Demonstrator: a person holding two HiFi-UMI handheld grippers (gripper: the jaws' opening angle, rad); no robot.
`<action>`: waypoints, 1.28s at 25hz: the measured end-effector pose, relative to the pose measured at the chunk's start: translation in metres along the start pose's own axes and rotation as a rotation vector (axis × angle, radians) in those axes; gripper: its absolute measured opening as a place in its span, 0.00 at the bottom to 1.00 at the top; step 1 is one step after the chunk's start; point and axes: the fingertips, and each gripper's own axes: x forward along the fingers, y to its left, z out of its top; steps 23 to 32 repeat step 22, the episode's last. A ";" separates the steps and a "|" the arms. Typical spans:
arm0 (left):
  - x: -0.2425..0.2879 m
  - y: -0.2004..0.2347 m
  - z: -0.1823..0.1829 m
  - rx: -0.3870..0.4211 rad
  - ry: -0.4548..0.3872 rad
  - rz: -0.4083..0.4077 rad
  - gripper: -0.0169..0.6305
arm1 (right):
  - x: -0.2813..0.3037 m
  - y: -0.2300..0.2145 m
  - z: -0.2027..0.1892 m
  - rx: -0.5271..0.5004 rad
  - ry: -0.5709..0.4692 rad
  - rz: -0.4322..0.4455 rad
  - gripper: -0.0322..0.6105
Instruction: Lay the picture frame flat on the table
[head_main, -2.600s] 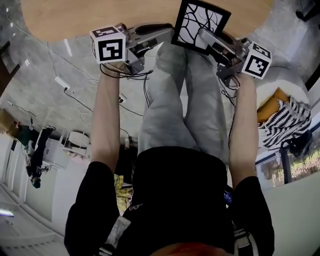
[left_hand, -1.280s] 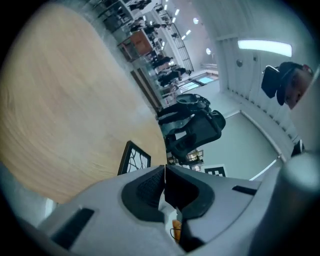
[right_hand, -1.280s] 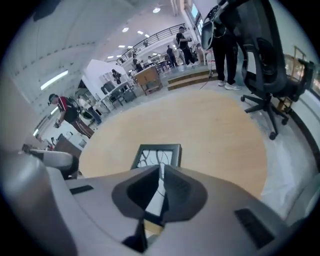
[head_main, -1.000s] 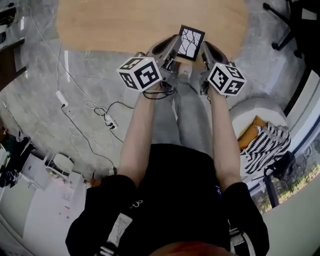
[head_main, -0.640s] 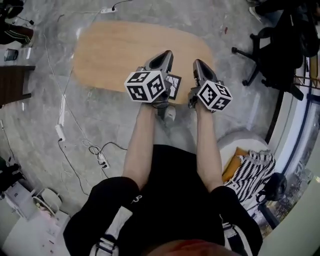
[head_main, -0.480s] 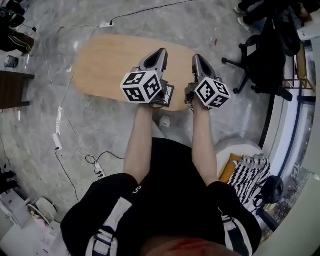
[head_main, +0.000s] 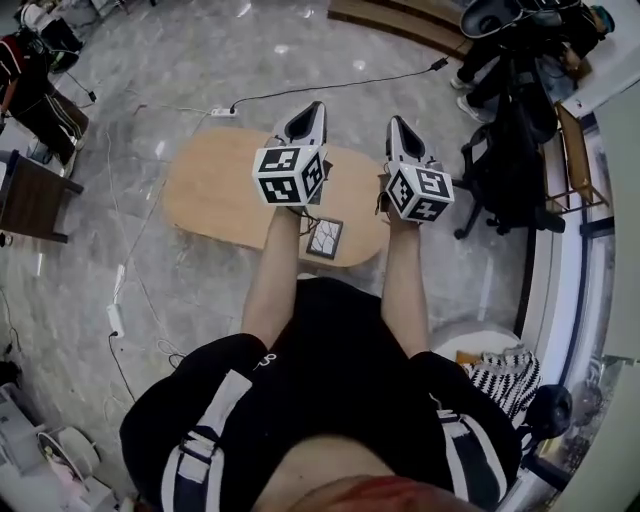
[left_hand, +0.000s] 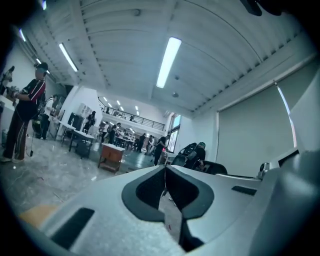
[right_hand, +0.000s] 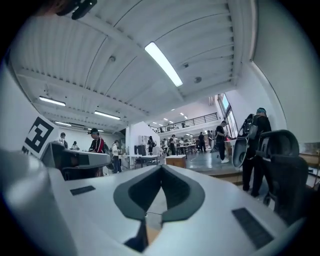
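- A white power strip (head_main: 221, 111) lies on the grey floor beyond the far-left end of the oval wooden surface (head_main: 215, 185).
- The left gripper (head_main: 309, 110) is clenched, its jaws pressed together with nothing between them. It is held up over the surface and looks out into the room.
- The picture frame (head_main: 324, 237) lies flat and face up near the surface's near edge, between the person's forearms and apart from both grippers.
- The right gripper (head_main: 397, 126) is likewise clenched and empty, held beside the left one.
- A black office chair (head_main: 505, 160) stands to the right of the surface.
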 end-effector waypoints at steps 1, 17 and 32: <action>0.000 -0.002 0.006 0.008 -0.011 -0.004 0.04 | 0.001 0.002 0.005 -0.003 -0.010 0.002 0.07; 0.010 -0.029 0.025 0.045 -0.050 -0.024 0.04 | -0.003 -0.004 0.034 -0.023 -0.077 0.028 0.07; 0.017 -0.032 0.022 0.045 -0.051 -0.018 0.04 | -0.001 -0.013 0.037 -0.045 -0.082 0.031 0.07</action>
